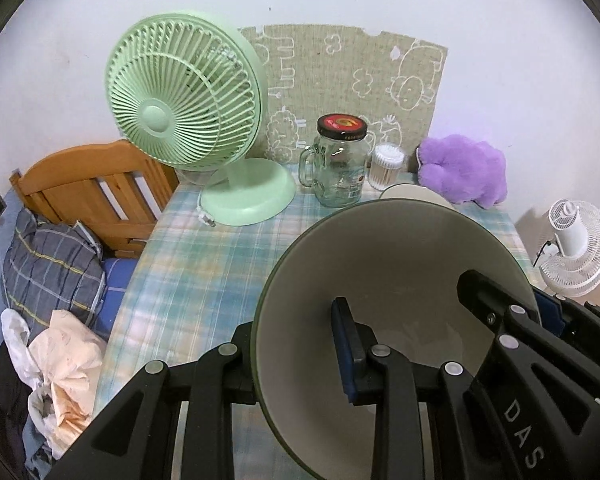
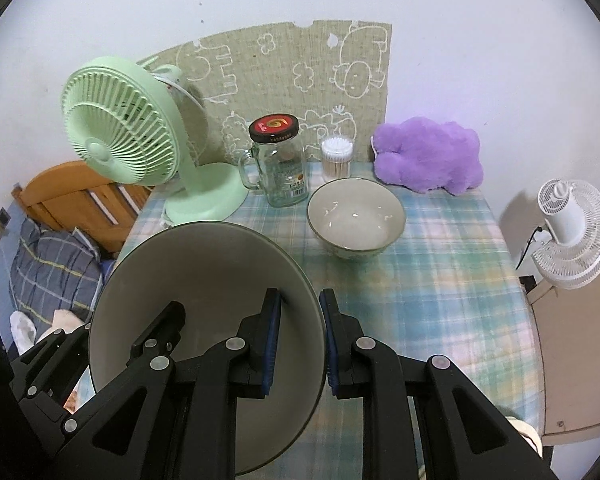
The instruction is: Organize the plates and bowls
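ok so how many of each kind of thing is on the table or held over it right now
bowls: 2, large bowl held by both claws, small bowl on the cloth
fans: 1, green fan
jars: 1, glass jar
swab tubs: 1
plush toys: 1, purple
total: 6

Big bowl (image 1: 392, 280) held up over plaid table (image 1: 204, 264), both grippers on its rim.

L gripper (image 1: 300, 344) clamps left rim, R gripper (image 1: 512, 300) the right rim. Behind bowl: glass jar (image 1: 338, 164) w/ dark lid; green fan (image 1: 188, 96) left of jar, cotton swabs (image 1: 387, 166) & purple plush (image 1: 462, 168) right of jar.
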`<state>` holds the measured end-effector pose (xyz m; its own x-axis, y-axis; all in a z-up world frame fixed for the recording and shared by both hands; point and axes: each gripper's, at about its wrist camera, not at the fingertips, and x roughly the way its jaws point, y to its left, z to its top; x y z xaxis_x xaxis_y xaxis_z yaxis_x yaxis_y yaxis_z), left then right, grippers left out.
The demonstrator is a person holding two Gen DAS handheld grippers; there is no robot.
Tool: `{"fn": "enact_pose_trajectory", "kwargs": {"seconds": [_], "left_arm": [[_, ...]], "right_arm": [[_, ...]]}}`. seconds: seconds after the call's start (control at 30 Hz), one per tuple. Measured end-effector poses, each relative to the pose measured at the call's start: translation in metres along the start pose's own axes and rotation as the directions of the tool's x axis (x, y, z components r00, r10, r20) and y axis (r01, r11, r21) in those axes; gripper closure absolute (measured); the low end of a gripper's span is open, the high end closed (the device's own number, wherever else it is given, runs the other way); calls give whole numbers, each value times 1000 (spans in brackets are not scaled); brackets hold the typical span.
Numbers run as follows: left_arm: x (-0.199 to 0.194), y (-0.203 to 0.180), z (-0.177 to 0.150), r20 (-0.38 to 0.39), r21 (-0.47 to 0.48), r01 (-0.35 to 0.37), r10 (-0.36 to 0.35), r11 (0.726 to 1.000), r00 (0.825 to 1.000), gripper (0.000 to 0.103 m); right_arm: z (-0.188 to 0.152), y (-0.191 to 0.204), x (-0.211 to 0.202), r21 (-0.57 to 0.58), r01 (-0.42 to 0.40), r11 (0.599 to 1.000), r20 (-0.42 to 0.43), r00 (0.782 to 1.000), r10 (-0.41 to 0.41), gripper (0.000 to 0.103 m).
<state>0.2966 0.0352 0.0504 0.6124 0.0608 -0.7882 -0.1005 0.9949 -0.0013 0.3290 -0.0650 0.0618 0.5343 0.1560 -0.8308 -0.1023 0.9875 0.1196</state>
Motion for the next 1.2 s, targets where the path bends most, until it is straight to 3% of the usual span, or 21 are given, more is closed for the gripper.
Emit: {"fn": "enact_pose_trajectory", "kwargs": {"seconds": [0.57,1.2], "left_arm": [[-59,-31,-67,6,31,9,-9,999,1000,76],[-57,-46,-161,-97,5,22,-22,1000,995,76]], "right_arm": [[-69,-32,-68,-11,-16,1000,6,1000,16,80],[-157,-51,-63,-72,-37,997,-118,993,28,80]]}}
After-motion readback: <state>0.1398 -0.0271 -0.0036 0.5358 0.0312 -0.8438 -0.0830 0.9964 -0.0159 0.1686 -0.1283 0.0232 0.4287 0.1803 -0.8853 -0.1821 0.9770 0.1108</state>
